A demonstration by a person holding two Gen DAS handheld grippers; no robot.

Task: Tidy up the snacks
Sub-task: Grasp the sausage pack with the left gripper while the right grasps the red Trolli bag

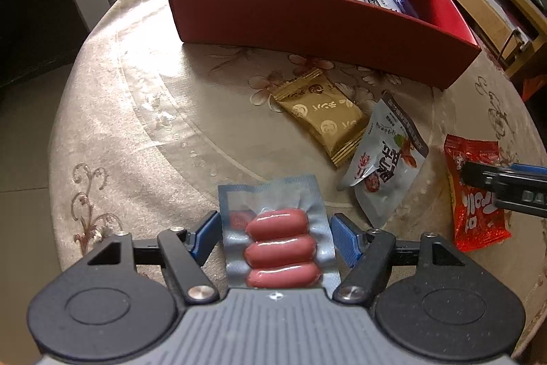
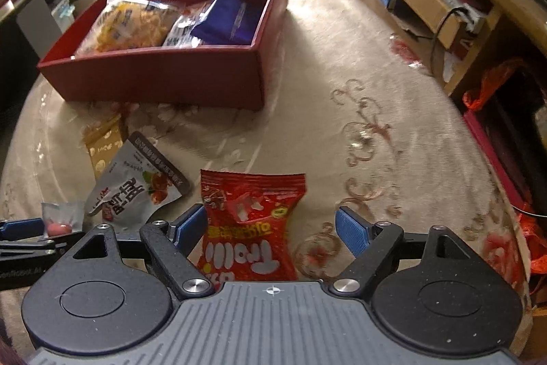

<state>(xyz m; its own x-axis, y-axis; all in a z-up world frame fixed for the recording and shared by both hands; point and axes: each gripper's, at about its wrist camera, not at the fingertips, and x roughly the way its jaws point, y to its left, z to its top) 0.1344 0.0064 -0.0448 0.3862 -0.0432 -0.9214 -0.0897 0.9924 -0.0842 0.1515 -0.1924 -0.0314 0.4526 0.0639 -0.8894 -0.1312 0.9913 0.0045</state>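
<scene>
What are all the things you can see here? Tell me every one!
Box: one, red, at the far side of the table.
Snack bags in the box: at least three, yellow, white and purple.
Sausage pack: one, pink sausages in clear wrap, between the left jaws.
Gold packet: one, on the table before the box.
Grey packet: one, beside the gold packet.
Red candy bag: one, between the right jaws.
Table: one, beige flowered cloth.
Left gripper: jaws open around the sausage pack.
Right gripper: jaws open around the red candy bag.
</scene>
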